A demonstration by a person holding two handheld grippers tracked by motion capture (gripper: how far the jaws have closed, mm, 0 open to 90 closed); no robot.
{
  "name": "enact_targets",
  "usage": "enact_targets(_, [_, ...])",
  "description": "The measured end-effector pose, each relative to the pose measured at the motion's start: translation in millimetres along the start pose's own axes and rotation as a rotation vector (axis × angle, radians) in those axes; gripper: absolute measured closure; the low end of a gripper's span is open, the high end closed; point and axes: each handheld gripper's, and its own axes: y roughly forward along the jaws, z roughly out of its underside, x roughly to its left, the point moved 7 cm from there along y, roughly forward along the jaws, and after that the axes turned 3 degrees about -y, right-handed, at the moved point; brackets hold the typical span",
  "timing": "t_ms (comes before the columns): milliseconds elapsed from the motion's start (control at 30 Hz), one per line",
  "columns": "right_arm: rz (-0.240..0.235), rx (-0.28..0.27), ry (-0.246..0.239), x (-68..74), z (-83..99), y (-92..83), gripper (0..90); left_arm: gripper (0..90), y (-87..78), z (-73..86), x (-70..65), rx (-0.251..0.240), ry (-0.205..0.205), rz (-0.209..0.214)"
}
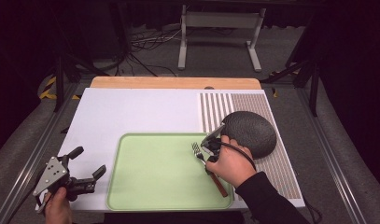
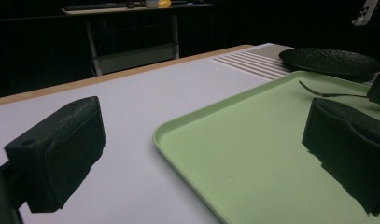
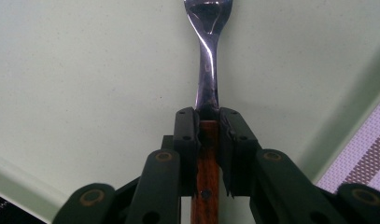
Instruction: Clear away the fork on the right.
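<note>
A fork (image 1: 197,150) with a brown wooden handle lies low over the right part of a pale green tray (image 1: 155,172), tines pointing to the far left. My right gripper (image 1: 209,159) is shut on it. In the right gripper view the two black jaws clamp the wooden handle just behind the metal neck of the fork (image 3: 207,70), so my right gripper (image 3: 208,119) holds it over the tray (image 3: 85,70). My left gripper (image 1: 88,162) stands open and holds nothing at the near left, off the tray. In the left gripper view the left gripper (image 2: 201,140) frames the tray's corner (image 2: 253,158).
A dark round plate (image 1: 250,130) rests on a striped placemat (image 1: 281,163) just right of the tray, close behind my right hand. It also lies beyond the fork (image 2: 327,93) as the dark plate (image 2: 332,60). A white board (image 1: 131,112) covers the table.
</note>
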Motion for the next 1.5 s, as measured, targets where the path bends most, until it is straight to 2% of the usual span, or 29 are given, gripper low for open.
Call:
enact_targets(533, [-0.005,0.022,0.010,-1.5,1.4,3.6,76.1,0.0,0.0,0.0,0.0,-0.001,-0.001,0.000])
enact_targets(700, [-0.013,-0.023,-0.011,-3.3,-2.4,-0.7,63.3,0.0,0.1,0.0,-0.1,-0.001,-0.001,0.002])
enact_targets(800, [-0.016,-0.075,-0.044,-4.0,-6.4,-4.2,49.3,0.0,0.1,0.1,-0.2,0.001,0.000,0.002])
enact_targets(833, [-0.016,-0.075,-0.044,-4.0,-6.4,-4.2,49.3,0.0,0.1,0.1,-0.2,0.001,0.000,0.002])
enact_targets(900, [-0.031,-0.134,-0.055,-2.6,-11.0,-7.5,39.7,0.0,0.2,0.2,-0.1,0.001,-0.002,0.002])
enact_targets(933, [-0.045,-0.168,-0.069,-1.7,-13.8,-9.1,34.1,0.0,0.3,0.2,-0.2,0.001,-0.001,0.002])
enact_targets(1033, [-0.068,-0.248,-0.130,0.5,-21.4,-14.5,26.9,0.0,0.4,0.3,-0.5,0.002,-0.001,0.003])
enact_targets(1100, [-0.061,-0.299,-0.188,0.5,-26.8,-16.1,21.0,0.0,0.4,0.3,-0.5,0.002,-0.001,0.002])
enact_targets(1200, [-0.041,-0.360,-0.276,0.3,-34.5,-17.6,17.5,0.0,0.4,0.5,-0.3,0.002,-0.002,0.003])
enact_targets(1233, [-0.040,-0.377,-0.302,0.8,-37.1,-17.4,17.4,0.0,0.4,0.5,-0.3,0.002,-0.002,0.003])
enact_targets(1300, [-0.044,-0.395,-0.319,1.2,-41.3,-16.3,17.4,0.0,0.4,0.4,-0.5,0.002,-0.001,0.004])
enact_targets(1400, [-0.068,-0.428,-0.378,1.9,-49.7,-13.7,17.1,0.0,0.1,0.1,-0.5,0.001,-0.001,0.005])
enact_targets(1500, [-0.076,-0.451,-0.389,1.9,-54.4,-12.3,19.3,0.0,0.2,0.2,-0.2,0.000,-0.002,0.005])
